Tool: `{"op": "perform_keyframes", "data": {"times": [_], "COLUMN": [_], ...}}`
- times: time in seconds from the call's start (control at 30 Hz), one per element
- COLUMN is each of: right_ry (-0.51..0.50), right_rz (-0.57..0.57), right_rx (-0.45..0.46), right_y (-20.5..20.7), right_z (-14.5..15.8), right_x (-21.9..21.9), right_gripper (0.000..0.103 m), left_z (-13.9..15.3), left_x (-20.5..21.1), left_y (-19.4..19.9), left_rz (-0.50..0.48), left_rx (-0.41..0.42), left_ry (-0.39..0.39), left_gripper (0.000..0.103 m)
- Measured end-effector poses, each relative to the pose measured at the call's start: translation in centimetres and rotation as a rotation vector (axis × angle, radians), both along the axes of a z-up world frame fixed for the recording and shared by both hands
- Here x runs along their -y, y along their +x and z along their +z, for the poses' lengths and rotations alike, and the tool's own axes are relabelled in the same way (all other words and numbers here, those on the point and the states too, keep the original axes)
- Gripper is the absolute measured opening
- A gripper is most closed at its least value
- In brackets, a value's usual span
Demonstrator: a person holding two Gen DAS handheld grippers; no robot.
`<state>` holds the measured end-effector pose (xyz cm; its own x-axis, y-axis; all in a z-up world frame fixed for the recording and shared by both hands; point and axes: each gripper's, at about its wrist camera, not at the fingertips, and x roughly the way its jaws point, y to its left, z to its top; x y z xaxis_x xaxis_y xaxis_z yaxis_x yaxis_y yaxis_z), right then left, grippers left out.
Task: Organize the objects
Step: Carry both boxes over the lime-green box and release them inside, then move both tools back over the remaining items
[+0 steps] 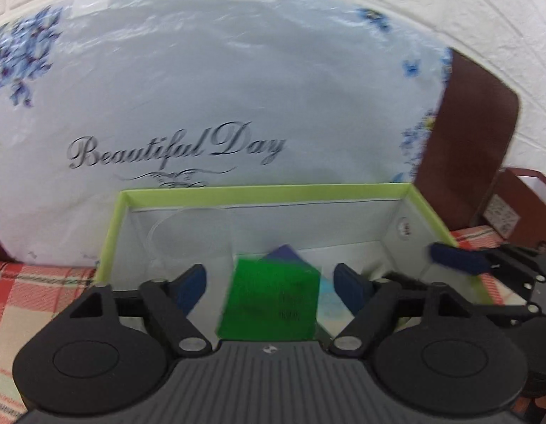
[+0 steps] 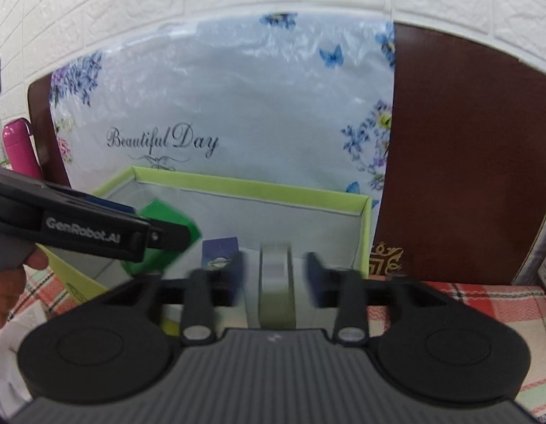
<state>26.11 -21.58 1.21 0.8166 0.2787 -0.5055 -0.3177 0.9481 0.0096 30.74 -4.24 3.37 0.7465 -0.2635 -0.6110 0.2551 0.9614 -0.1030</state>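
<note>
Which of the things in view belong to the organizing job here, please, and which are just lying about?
Job in hand:
- green-rimmed box
- green card, between the open left gripper fingers
- tape roll, between the open right gripper fingers
- purple box
- clear cup

Lying about:
- floral bag
- brown board
- pink bottle

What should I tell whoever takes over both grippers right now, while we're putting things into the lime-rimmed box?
Left gripper: open over the lime-rimmed box. The blurred green box sits between its fingers, not gripped.
Right gripper: open, astride a white-and-green upright edge, probably the box's wall.
Done: the clear cup and purple box are inside.
Left: check that the green box settles inside. Whether more items wait outside cannot be told.
</note>
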Motion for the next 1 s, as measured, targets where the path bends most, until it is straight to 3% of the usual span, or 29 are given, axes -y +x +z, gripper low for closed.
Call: {"op": "perform_keyframes", "data": {"times": [0.1,0.3,0.43,0.57,0.7,1.0], "right_ry": [0.011,0.048,0.130,0.188,0.179,0.183], "right_rz": [0.026,-0.042,-0.075,-0.056,-0.047,-0.038], "right_rx": [0.067,0.256,0.302,0.272,0.232,0.091], "right_y": [-1.2,-5.9,-9.8,-13.7,-17.6,-23.5], "right_z": [0.4,3.9,5.8,6.3,5.2,1.4], "right_x": [0.3,1.8,3.3,4.2,3.9,2.9], "right_gripper": [0.078,0.101,0.103,0.103,0.103,0.103], "left_z": [0.0,3.2,5.2,5.5,4.0,-0.5], "left_x": [-1.4,-3.1,-3.6,-3.7,-4.0,-6.7], "left_y": [-0.3,-4.3,-8.5,-13.4,-18.4,-24.4], "left_rz": [0.020,0.065,0.070,0.050,0.028,0.108], "left_rx": [0.007,0.107,0.157,0.176,0.198,0.093], "left_ry": [-0.031,-0.103,-0.123,-0.119,-0.101,-0.112], "left_gripper": [0.084,0.084,0.087,0.094,0.097,0.097]}}
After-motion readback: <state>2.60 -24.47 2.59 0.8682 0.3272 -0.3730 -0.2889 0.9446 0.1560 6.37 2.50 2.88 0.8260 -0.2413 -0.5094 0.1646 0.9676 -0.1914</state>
